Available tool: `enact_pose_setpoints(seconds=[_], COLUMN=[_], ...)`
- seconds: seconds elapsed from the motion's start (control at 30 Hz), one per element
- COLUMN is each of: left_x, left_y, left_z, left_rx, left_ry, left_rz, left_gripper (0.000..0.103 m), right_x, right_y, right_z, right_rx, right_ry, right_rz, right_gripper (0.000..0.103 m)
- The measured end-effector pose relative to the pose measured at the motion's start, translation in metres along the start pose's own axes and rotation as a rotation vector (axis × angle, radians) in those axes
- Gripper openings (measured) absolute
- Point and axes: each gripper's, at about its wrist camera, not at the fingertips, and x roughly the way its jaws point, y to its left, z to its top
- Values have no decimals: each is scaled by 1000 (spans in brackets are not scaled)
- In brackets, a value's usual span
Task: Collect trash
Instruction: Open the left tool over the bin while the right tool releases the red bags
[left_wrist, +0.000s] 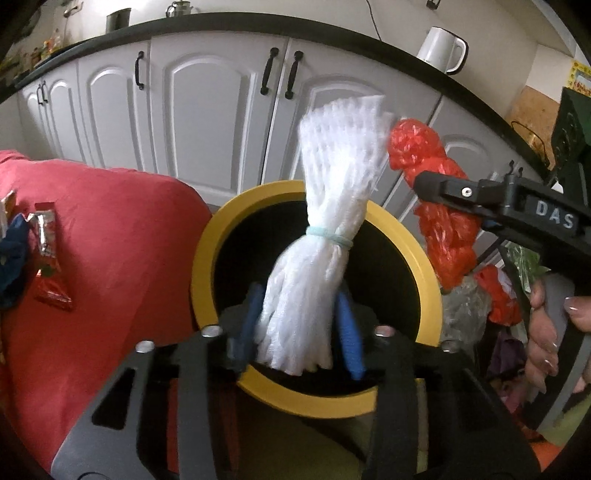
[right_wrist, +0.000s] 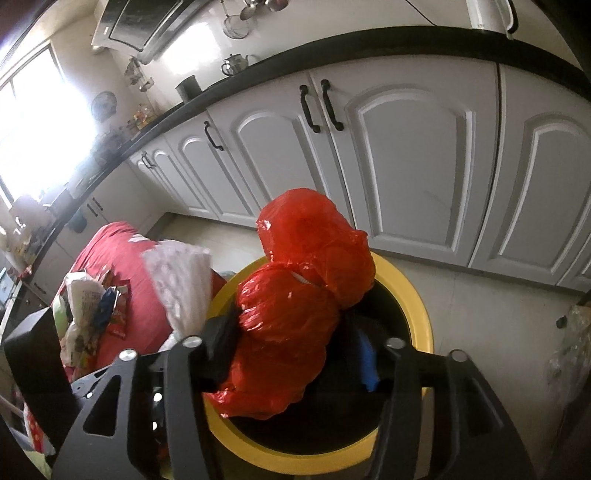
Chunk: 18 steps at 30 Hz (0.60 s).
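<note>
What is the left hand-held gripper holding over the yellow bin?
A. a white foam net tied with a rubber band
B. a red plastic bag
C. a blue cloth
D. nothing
A: in the left wrist view, the left hand-held gripper is closed on a white foam net bound by a pale rubber band, above the yellow bin.

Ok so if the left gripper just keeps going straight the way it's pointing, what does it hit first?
Most likely the dark mouth of the yellow-rimmed bin. The left gripper, shut on the white foam net bundle, points into that opening, though depth is hard to judge.
</note>
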Motion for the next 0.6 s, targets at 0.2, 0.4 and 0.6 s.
enact_pose_setpoints(seconds=[0.2,0.4,0.6], left_x=[-5,-26,-56], left_y=[8,22,33], left_z=[-2,0,0], left_rx=[-21,-68,-94], left_ry=[-17,-67,-148], left_rz=[22,42,83], left_gripper=[62,85,92], right_x=[-1,-9,-21], right_y=[-7,-3,9], right_z=[3,4,5], right_rx=[31,16,-11], right_ry=[-15,-52,-92], right_rz=[-6,-10,3], right_gripper=[61,66,71])
